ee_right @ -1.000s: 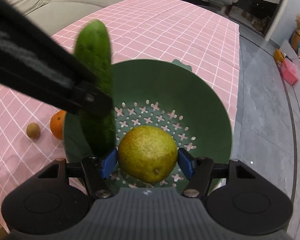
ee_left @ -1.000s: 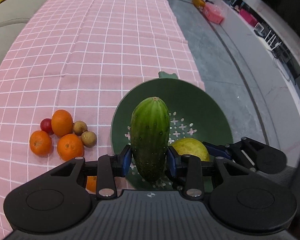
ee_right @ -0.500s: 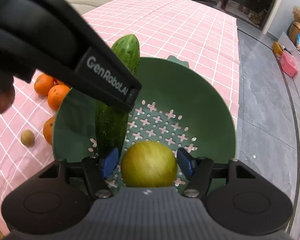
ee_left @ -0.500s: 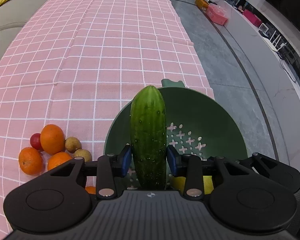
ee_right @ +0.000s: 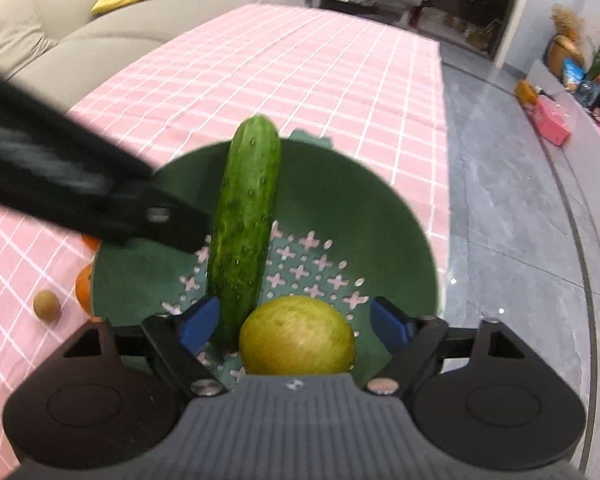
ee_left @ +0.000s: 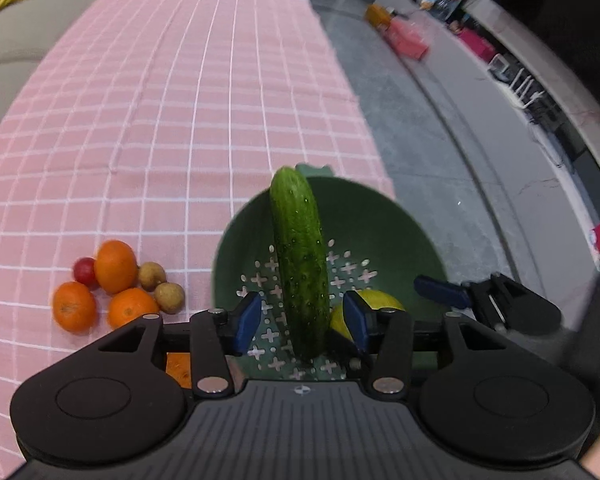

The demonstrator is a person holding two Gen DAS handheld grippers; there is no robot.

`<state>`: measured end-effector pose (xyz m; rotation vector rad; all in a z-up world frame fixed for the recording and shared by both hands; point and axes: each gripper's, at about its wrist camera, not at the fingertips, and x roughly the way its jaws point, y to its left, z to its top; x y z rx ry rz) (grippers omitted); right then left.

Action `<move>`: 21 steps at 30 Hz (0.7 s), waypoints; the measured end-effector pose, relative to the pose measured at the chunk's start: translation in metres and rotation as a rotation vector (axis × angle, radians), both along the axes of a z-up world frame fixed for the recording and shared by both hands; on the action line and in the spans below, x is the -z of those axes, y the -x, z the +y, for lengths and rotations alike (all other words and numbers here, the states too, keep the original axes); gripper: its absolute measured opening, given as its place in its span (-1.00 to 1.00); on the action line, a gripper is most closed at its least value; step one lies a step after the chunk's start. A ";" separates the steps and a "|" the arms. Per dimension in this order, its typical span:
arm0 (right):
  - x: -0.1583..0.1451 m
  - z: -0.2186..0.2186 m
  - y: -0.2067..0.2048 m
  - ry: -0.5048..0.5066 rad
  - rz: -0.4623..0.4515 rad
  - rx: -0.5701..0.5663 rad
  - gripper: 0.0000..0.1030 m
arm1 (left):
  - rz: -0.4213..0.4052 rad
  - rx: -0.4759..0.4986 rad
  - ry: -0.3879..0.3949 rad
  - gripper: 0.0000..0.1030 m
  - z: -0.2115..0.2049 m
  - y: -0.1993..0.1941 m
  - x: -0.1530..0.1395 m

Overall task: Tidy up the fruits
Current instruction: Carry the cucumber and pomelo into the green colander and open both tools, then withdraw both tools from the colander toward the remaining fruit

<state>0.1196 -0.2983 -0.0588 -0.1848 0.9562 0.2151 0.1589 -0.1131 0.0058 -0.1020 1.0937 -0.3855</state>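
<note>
Left wrist view: oranges [ee_left: 116, 266] lie left of the left tool [ee_left: 300, 316], just widened, pads clear of the cucumber [ee_left: 300, 256] in the colander [ee_left: 400, 220]; unsupported, it could topple. Right tool [ee_right: 296, 324], also just widened, straddles the released yellow-green fruit [ee_right: 296, 336].

green cucumber [ee_left: 300, 256], pink checked tablecloth [ee_left: 160, 100]

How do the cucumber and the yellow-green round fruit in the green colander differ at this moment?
The cucumber is long, dark green and bumpy; the round fruit is squat, yellow-green and speckled. The cucumber stands on end, its tip above the colander rim; the fruit sits low on the perforated bottom. The cucumber is between the left gripper pads, the fruit between the right gripper pads. Shared: both are in the colander, and both pairs of jaws have just been opening, with gaps showing.
</note>
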 end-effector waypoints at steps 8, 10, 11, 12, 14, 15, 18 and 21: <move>-0.019 0.000 0.021 -0.068 -0.184 0.127 0.82 | -0.127 -0.046 -0.015 0.12 0.047 0.051 -0.037; -0.026 0.002 0.031 -0.126 -0.225 0.136 0.82 | -0.155 -0.080 -0.015 0.12 0.063 0.062 -0.040; -0.028 0.006 0.035 -0.139 -0.246 0.134 0.83 | -0.170 -0.101 -0.015 0.12 0.072 0.069 -0.041; -0.029 0.012 0.041 -0.142 -0.269 0.128 0.83 | -0.184 -0.126 -0.009 0.12 0.082 0.076 -0.041; -0.029 0.025 0.049 -0.131 -0.304 0.100 0.83 | -0.185 -0.173 0.021 0.12 0.100 0.085 -0.039; -0.030 0.032 0.052 -0.131 -0.316 0.086 0.83 | -0.175 -0.199 0.040 0.12 0.109 0.090 -0.037; -0.035 0.052 0.068 -0.150 -0.352 0.037 0.83 | -0.163 -0.245 0.051 0.11 0.128 0.103 -0.028; -0.038 0.074 0.087 -0.138 -0.393 -0.029 0.76 | -0.145 -0.273 0.044 0.11 0.141 0.110 -0.016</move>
